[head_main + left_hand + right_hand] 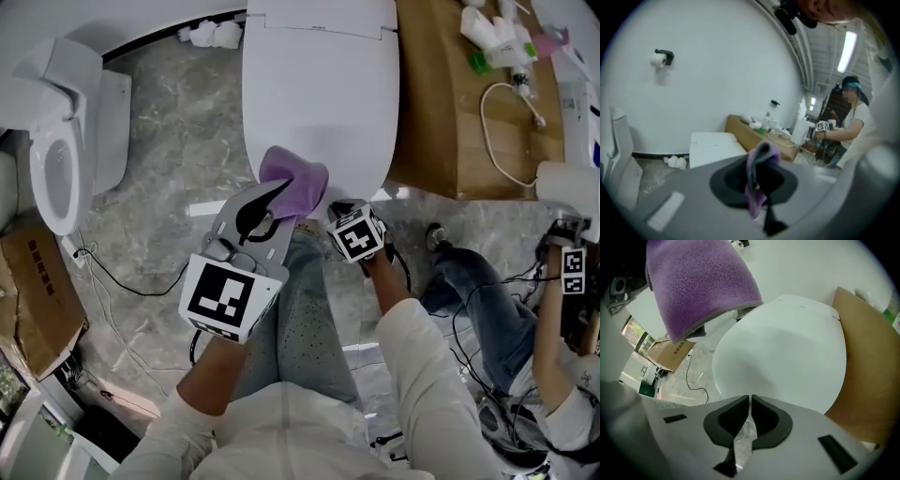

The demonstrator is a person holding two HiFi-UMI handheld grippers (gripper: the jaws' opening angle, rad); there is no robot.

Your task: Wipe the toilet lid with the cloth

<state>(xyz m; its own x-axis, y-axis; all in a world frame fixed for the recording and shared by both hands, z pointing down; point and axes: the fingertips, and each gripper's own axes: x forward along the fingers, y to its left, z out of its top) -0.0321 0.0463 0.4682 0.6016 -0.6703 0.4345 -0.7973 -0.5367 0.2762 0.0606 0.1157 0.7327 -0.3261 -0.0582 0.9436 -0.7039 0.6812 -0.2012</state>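
Observation:
The white toilet lid [319, 84] lies closed at the top middle of the head view. My left gripper [272, 192] is shut on a purple cloth [292, 180], which hangs bunched over the lid's near edge. In the left gripper view the cloth [759, 178] is pinched between the dark jaws of the left gripper [757, 157]. My right gripper [345, 214] hangs just right of the cloth, pointing steeply down. In the right gripper view the right gripper [750, 398] is shut with nothing between its jaws, above the lid [787, 352], with the cloth [698, 287] at upper left.
A second toilet [56, 159] with its seat open stands at the left, and a cardboard box [33, 291] lies below it. A wooden cabinet [450, 112] with bottles and a cable flanks the lid's right. Another person [525, 319] crouches at the right. Cables trail across the floor.

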